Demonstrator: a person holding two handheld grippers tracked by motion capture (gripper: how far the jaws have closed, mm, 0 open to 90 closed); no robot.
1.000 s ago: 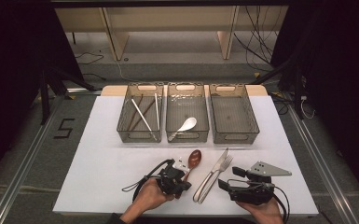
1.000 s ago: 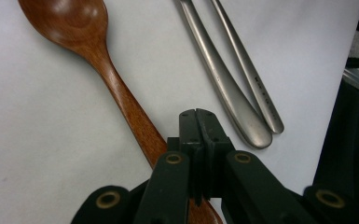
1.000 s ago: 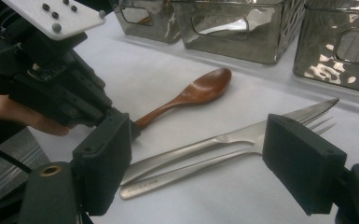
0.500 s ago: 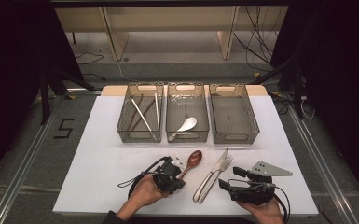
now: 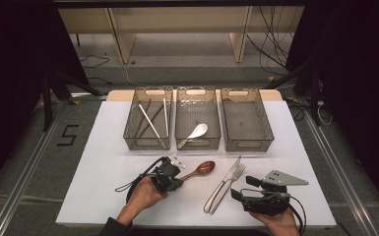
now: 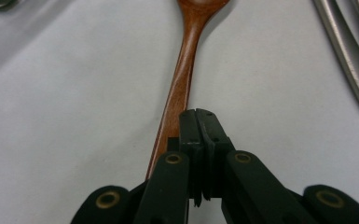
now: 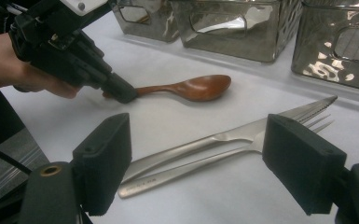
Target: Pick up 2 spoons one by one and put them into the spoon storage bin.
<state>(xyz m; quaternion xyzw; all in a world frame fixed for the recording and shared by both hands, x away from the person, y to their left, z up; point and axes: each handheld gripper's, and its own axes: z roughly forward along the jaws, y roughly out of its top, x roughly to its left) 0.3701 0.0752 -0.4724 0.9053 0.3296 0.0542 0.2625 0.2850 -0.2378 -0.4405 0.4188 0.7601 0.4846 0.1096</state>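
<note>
A brown wooden spoon (image 5: 203, 169) lies on the white table, bowl toward the bins. My left gripper (image 5: 177, 176) is shut at the end of its handle. In the left gripper view the jaws (image 6: 198, 116) are pressed together with nothing between them, and the spoon (image 6: 182, 79) runs under their left side. The right gripper view shows the left gripper (image 7: 121, 94) touching the spoon (image 7: 191, 87) at the handle's end. My right gripper (image 5: 242, 188) stands wide open (image 7: 205, 158) just over the handles of a steel knife (image 7: 261, 123) and fork (image 5: 229, 183).
Three clear bins stand in a row at the back. The left bin (image 5: 126, 130) holds chopsticks, the middle bin (image 5: 198, 89) a white spoon (image 5: 197, 132), and the right bin (image 5: 268, 130) nothing. The table's near edge is just behind both hands.
My left hand and its gripper have shifted left and a little away from the near edge. The spoon's handle seems to have swung left with them. The right gripper has stayed put.
</note>
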